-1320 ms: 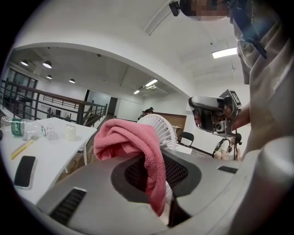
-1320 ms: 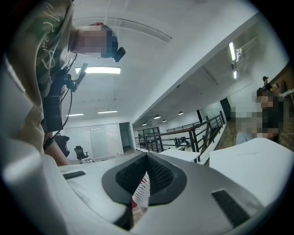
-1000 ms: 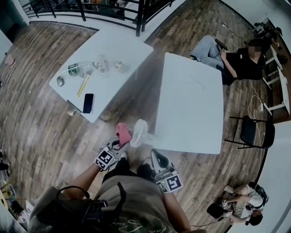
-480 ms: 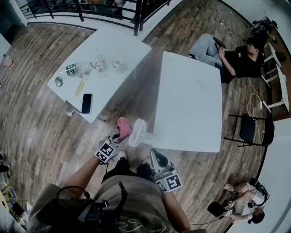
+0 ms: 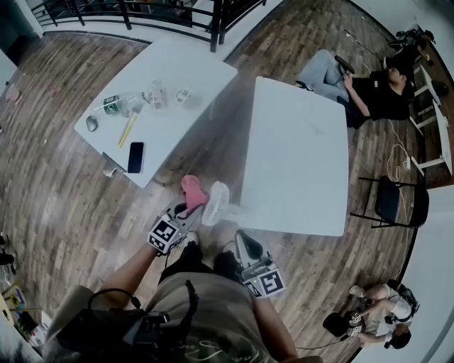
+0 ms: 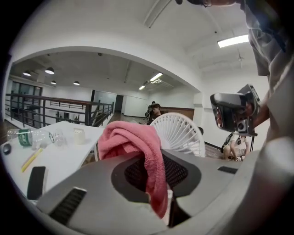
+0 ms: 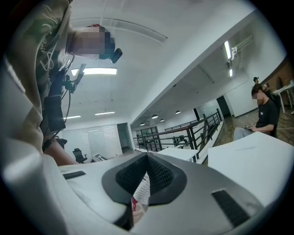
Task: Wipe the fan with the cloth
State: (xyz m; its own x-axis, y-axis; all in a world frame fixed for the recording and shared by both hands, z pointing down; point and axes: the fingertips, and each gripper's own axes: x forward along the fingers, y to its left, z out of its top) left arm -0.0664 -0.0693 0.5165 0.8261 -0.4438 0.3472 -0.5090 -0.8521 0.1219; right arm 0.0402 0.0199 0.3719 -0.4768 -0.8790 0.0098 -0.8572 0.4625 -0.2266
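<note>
The left gripper (image 6: 154,172) is clamping its jaws on the pink cloth (image 6: 133,142), which is bunching above the tips and hanging down between them. Just beyond those tips and slightly to their right, the white fan (image 6: 181,133) is standing with its round grille towards the cloth. The two are looking close enough to touch, though contact is not certain. The right gripper (image 7: 146,176) is resting empty with its jaws together, held back near the person's body, behind the fan. Judging from this, the wipe is only starting or in its early strokes: no cleaned patch is showing, so most of the grille, rim and back are probably left. Past the fan a bare white table (image 5: 298,163) is stretching away. To the left of the left gripper, a second table (image 5: 191,71) is carrying a phone (image 5: 137,157) and a bottle (image 5: 115,106). Wooden flooring (image 5: 57,198) is running out to a dark railing (image 5: 142,14).
</note>
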